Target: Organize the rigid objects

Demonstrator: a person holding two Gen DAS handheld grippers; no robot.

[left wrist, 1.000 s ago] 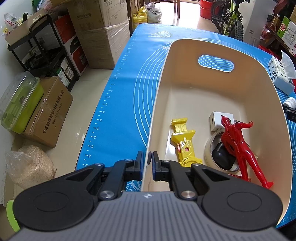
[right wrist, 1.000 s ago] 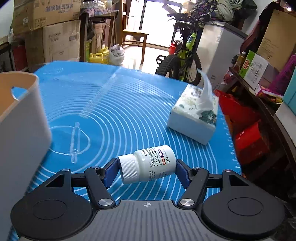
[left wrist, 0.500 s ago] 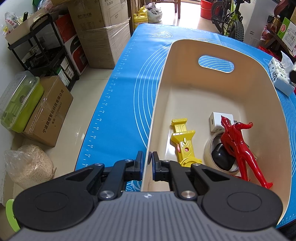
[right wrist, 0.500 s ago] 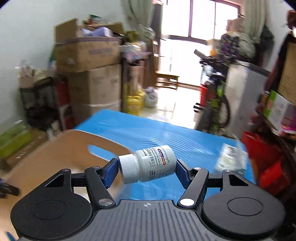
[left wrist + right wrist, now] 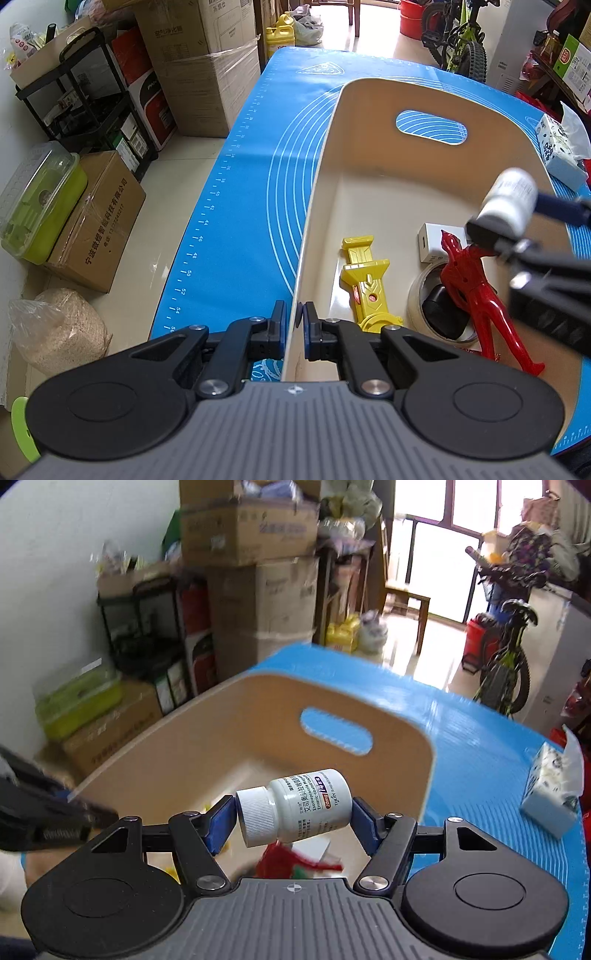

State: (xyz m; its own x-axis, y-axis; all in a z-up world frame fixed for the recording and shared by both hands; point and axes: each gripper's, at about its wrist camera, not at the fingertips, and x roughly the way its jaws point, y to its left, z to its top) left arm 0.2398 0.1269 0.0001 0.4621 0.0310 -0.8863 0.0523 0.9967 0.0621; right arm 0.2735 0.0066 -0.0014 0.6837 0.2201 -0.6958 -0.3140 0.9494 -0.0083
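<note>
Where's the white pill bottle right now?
The white pill bottle is clamped sideways in the right gripper, in the air over the beige bin, above the red figure by its right wall.

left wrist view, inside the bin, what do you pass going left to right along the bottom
yellow toy → roll of tape with a black thing in its hole → red figure. The white box lies farther back, overlapping the tape and figure, so its place is unclear.
</note>
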